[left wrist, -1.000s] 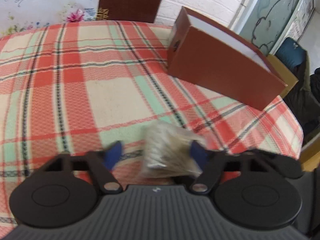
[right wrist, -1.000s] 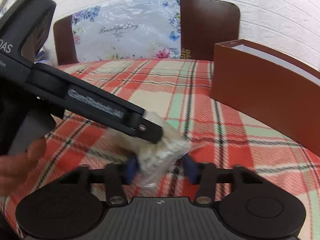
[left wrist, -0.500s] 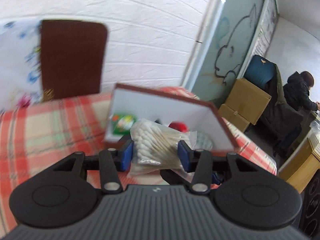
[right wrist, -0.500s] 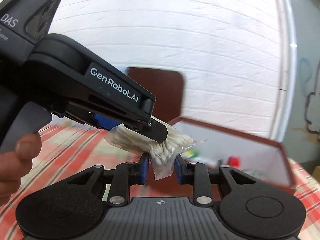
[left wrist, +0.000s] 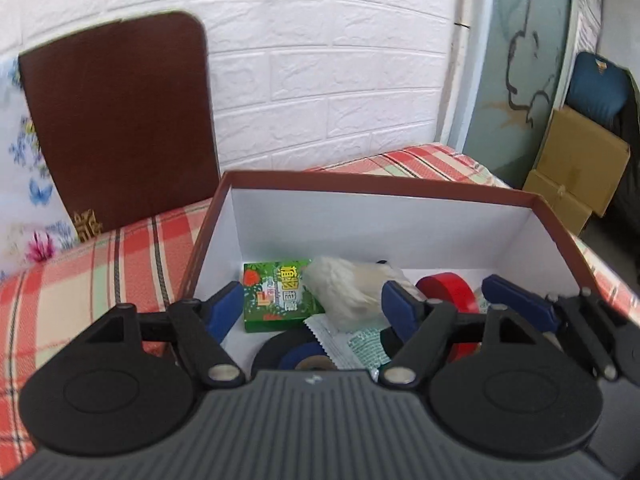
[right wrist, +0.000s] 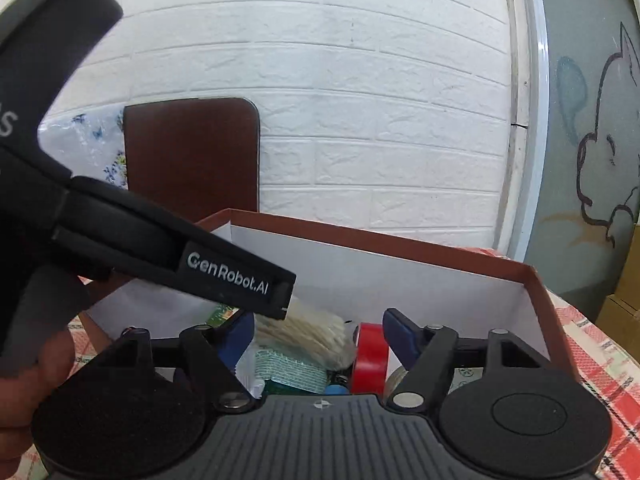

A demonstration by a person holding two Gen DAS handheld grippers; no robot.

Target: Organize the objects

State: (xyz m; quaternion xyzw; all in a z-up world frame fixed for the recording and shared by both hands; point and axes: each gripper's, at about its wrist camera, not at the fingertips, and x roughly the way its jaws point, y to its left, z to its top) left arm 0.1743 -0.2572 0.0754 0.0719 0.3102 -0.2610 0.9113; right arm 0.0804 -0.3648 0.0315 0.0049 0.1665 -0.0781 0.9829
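I see the bag of cotton swabs (left wrist: 352,292), a pale, fluffy bundle, lying loose in the brown box (left wrist: 376,184) at lower centre, between a green packet (left wrist: 280,292) and red tape (left wrist: 448,292). My left gripper (left wrist: 312,308) and right gripper (right wrist: 316,332) are both spread wide, holding nothing. The box sits on a plaid tablecloth (left wrist: 100,280); a white brick wall (left wrist: 320,60) fills the upper frame.

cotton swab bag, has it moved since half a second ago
Yes. The cotton swab bag has dropped from between both open tongs into the brown box, landing between the green packet and red tape roll.
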